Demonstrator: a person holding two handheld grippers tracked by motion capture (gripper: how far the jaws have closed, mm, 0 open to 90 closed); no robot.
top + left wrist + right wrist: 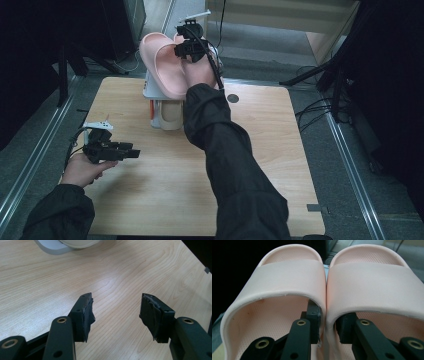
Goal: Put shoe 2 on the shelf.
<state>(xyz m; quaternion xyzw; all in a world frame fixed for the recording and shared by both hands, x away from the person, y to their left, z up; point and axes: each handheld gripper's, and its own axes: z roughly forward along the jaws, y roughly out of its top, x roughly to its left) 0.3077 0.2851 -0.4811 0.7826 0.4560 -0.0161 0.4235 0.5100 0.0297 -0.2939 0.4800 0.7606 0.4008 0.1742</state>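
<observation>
No lettering to read anywhere here. The pink slippers (pixel 322 272) carry no brand mark, and the wooden table (pixel 125 270) bears no label.

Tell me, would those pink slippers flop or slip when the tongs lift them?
Probably not much. The pink slippers look thick and foamy, so likely light and springy. The right tongs pinch both inner walls together, and the matte surface should grip.

Two pink slippers (pixel 324 290) sit side by side and touch in the middle of the frame. My right gripper (pixel 329 323) comes up from the bottom. One black jaw is inside the left slipper, the other inside the right one. They squeeze the two inner walls together.
</observation>
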